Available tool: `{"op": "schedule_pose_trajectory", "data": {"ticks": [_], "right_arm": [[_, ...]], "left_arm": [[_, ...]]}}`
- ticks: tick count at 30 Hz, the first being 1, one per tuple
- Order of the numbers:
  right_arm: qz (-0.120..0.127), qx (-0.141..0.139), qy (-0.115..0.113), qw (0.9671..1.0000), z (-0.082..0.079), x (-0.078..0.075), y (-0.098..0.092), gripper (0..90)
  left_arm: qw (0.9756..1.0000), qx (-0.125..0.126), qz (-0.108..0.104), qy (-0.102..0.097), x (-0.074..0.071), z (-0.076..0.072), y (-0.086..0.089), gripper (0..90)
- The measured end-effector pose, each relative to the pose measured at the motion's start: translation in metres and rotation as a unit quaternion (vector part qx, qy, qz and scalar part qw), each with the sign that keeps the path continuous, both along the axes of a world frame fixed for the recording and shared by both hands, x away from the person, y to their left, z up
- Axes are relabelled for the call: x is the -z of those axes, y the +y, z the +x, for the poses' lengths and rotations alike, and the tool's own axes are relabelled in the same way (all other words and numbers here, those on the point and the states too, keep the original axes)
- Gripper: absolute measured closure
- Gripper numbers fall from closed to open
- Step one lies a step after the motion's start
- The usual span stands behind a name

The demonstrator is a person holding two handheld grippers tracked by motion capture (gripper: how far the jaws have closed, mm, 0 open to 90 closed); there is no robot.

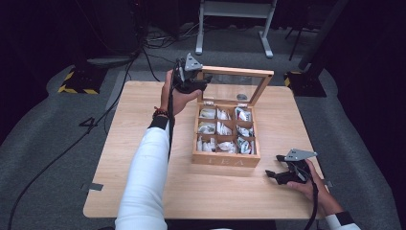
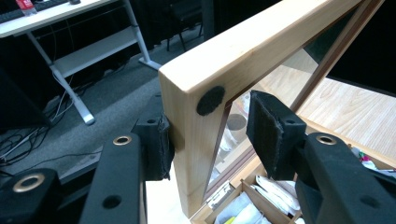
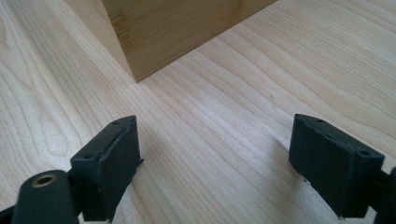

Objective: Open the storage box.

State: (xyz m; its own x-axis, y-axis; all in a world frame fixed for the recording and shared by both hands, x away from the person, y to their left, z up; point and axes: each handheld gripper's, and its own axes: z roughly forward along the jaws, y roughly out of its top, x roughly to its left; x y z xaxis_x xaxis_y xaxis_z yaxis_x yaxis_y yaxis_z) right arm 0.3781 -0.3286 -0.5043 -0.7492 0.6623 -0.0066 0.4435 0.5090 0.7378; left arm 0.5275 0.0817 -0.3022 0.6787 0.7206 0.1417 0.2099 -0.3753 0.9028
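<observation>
Left gripper (image 2: 208, 140): it is at the far left corner of the lid (image 1: 235, 73). Its two pads sit on each side of the lid's wood frame. The left pad touches the wood. The right pad (image 2: 271, 135) is just off it, by the glass. I think it is lightly holding the lid, but I cannot tell how tight.
Lid: it stands up, tilted back, at the far side of the box (image 1: 225, 160). Its long side runs left to right. The frame goes up between the pads, so the gripper can swing it down toward the person or push it back.
Box: it is in the middle of the table (image 1: 143, 191), open. The front says TEA.
Tea bags (image 1: 225, 129): they lie in the small rooms inside the box.
Right gripper (image 1: 280, 175): it rests low on the table, near the box's front right corner and apart from it. Its jaws are wide apart with nothing in them.
Nearer hand: the left one is at the lid. The right one is nearer to the box front and could hold it still.
Count: one box, one lid, nine rooms in three rows of three, two grippers. The tea bags are too small to count.
</observation>
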Motion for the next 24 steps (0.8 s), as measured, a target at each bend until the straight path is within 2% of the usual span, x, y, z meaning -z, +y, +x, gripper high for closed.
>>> {"op": "schedule_pose_trajectory", "data": {"ticks": [5,13,18,20,21,22,24], "right_arm": [[0.000,0.000,0.000,1.0000,0.000,0.000,0.000,16.3],[0.000,0.000,0.000,1.0000,0.000,0.000,0.000,16.3],[0.000,0.000,0.000,1.0000,0.000,0.000,0.000,16.2],[0.000,0.000,0.000,1.0000,0.000,0.000,0.000,16.3],[0.000,0.000,0.000,1.0000,0.000,0.000,0.000,16.3],[0.000,0.000,0.000,1.0000,0.000,0.000,0.000,16.3],[0.000,0.000,0.000,1.0000,0.000,0.000,0.000,16.3]], "left_arm": [[1.0000,-0.002,0.000,-0.001,0.000,0.004,0.000,52.1],[0.9999,-0.005,-0.015,-0.001,0.001,0.013,0.000,51.8],[0.9995,-0.006,-0.033,-0.001,0.003,0.022,0.001,51.6],[0.9988,0.000,-0.049,-0.003,0.006,0.027,0.004,51.7],[0.9988,0.000,-0.049,-0.003,0.006,0.027,0.004,52.1],[0.9983,-0.001,-0.058,0.006,0.010,0.031,0.005,52.5],[0.9984,-0.003,-0.054,0.014,0.013,0.033,0.005,53.2]]}}
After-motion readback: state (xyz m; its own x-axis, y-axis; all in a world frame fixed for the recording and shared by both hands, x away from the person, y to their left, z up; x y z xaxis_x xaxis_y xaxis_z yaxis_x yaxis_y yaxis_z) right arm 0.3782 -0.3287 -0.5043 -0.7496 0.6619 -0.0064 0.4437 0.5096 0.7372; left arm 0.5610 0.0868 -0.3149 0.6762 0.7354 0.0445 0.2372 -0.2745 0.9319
